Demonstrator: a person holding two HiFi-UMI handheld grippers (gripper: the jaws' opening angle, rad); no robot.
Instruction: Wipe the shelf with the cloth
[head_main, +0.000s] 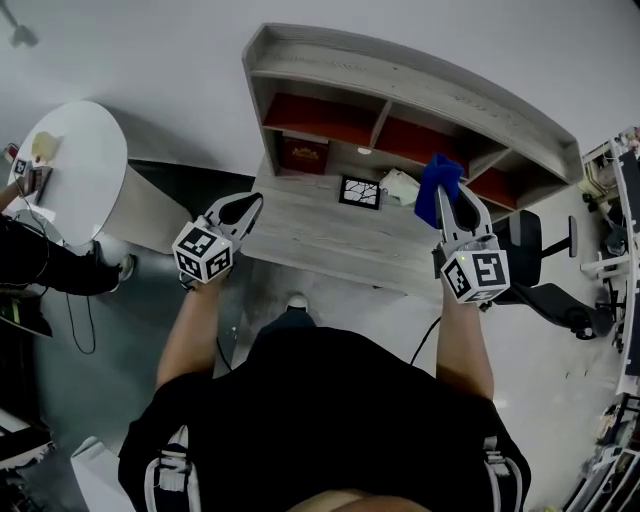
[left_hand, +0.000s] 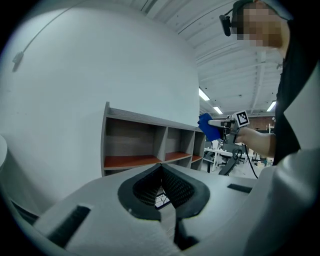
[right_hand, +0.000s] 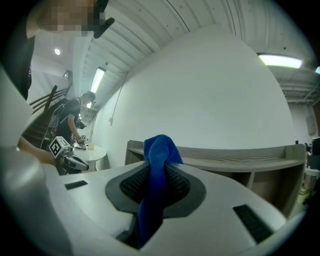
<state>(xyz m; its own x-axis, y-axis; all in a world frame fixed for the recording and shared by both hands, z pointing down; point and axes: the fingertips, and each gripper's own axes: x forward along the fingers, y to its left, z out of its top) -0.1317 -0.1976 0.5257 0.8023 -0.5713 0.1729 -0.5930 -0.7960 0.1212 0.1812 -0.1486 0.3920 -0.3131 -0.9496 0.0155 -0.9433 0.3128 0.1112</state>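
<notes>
Nothing actually readable here, folks. The cubes on the left gripper and right gripper only carry black-and-white square marker patterns, no letters or digits. The dark red box in the shelf has some gold print on its front, way too small to make out. The black tile on the surface shows white crack-like lines, not writing.
</notes>
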